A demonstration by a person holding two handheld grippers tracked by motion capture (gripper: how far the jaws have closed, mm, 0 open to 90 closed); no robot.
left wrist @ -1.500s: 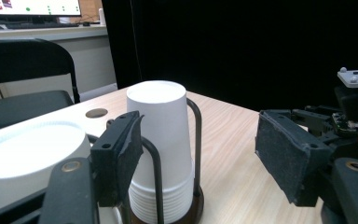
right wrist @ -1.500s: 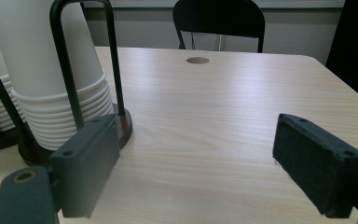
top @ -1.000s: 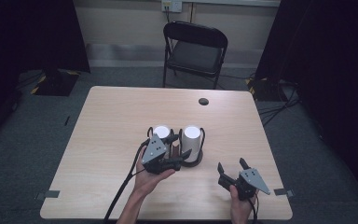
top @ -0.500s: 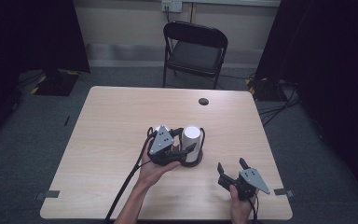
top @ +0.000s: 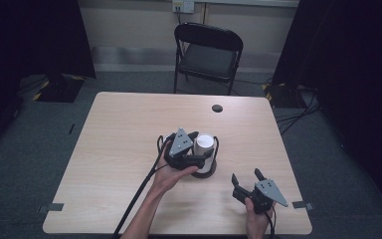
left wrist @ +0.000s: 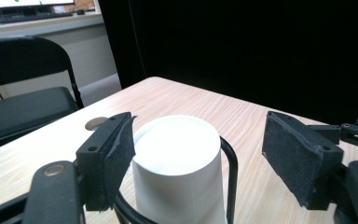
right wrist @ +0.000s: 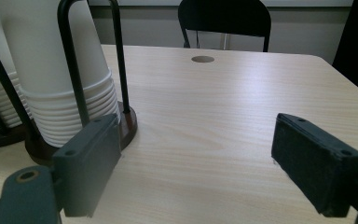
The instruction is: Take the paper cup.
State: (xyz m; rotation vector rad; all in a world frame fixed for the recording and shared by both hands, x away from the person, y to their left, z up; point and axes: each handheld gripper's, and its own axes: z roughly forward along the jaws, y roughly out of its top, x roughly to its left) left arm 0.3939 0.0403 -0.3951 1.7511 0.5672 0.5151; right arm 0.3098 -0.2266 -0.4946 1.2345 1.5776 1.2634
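A black wire rack (top: 214,149) on a brown base holds stacks of upturned white paper cups (top: 205,145) at mid-table. My left gripper (top: 198,151) reaches over the rack from the left. Its jaws have just been opening, and they stand open either side of the top cup (left wrist: 177,158). The left pad (left wrist: 116,158) sits close against the cup wall, while the right pad (left wrist: 298,158) stands well off it. Near the front right edge my right gripper (top: 246,177) rests open and empty, aimed at the rack; its view shows the stacked cups (right wrist: 51,60) and the rack base (right wrist: 128,123).
A black folding chair (top: 206,55) stands beyond the far edge of the wooden table (top: 124,124). A round cable hole (top: 217,108) sits near the table's far side. The left gripper's cable (top: 139,194) trails toward the front edge. Dark curtains hang on both sides.
My left gripper has slid right and a little farther across the rack, from the left stack toward the right one, and its jaws have parted. The right gripper has kept still.
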